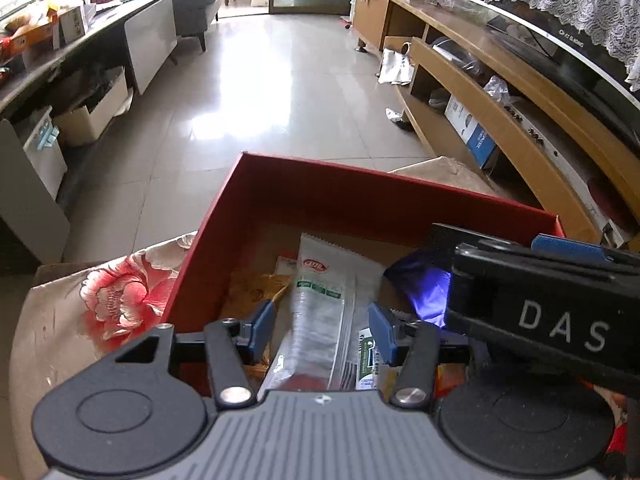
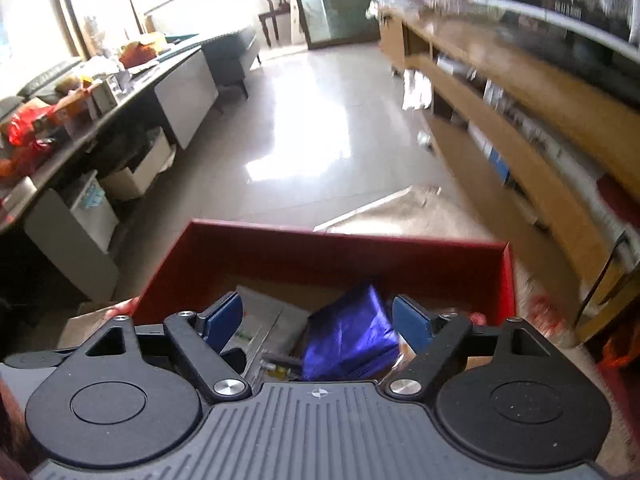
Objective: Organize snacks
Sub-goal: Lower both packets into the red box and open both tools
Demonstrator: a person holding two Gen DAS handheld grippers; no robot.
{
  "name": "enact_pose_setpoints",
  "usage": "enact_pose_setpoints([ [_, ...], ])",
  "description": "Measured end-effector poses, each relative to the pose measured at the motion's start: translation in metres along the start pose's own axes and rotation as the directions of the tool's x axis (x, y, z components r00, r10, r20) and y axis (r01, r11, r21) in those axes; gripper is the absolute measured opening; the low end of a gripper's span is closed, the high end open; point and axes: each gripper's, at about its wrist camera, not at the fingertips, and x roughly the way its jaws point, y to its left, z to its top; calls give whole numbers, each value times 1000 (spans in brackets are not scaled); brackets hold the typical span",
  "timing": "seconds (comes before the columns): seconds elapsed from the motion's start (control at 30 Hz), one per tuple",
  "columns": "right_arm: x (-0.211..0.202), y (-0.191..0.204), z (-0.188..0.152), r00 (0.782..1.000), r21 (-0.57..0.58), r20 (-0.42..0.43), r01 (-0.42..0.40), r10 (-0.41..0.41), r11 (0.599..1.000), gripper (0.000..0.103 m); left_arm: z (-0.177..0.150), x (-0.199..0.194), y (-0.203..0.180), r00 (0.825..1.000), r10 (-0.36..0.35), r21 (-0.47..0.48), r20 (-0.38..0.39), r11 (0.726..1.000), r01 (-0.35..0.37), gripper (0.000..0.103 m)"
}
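A red cardboard box (image 1: pixel 280 188) holds several snack packets. In the left wrist view my left gripper (image 1: pixel 322 330) hangs over the box with its blue pads apart; a clear white packet (image 1: pixel 320 312) lies between them, and the pads do not press on it. A shiny purple packet (image 1: pixel 426 292) lies to its right, beside the body of the other gripper marked DAS. In the right wrist view my right gripper (image 2: pixel 320 320) stands open over the same box (image 2: pixel 280 248), and the purple packet (image 2: pixel 352 336) sits loose between its pads.
The box rests on a cloth with a red flower print (image 1: pixel 116 292). A brown cardboard sheet (image 2: pixel 404 212) lies on the tiled floor beyond it. A long wooden shelf unit (image 1: pixel 500 92) runs along the right, a dark cluttered counter (image 1: pixel 60 52) along the left.
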Motion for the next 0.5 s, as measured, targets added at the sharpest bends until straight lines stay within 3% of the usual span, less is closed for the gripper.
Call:
enact_pose_setpoints([
  [0.5, -34, 0, 1, 998, -17, 39, 57, -56, 998, 86, -8, -28, 7, 1000, 10, -21, 25, 1000, -9, 53],
])
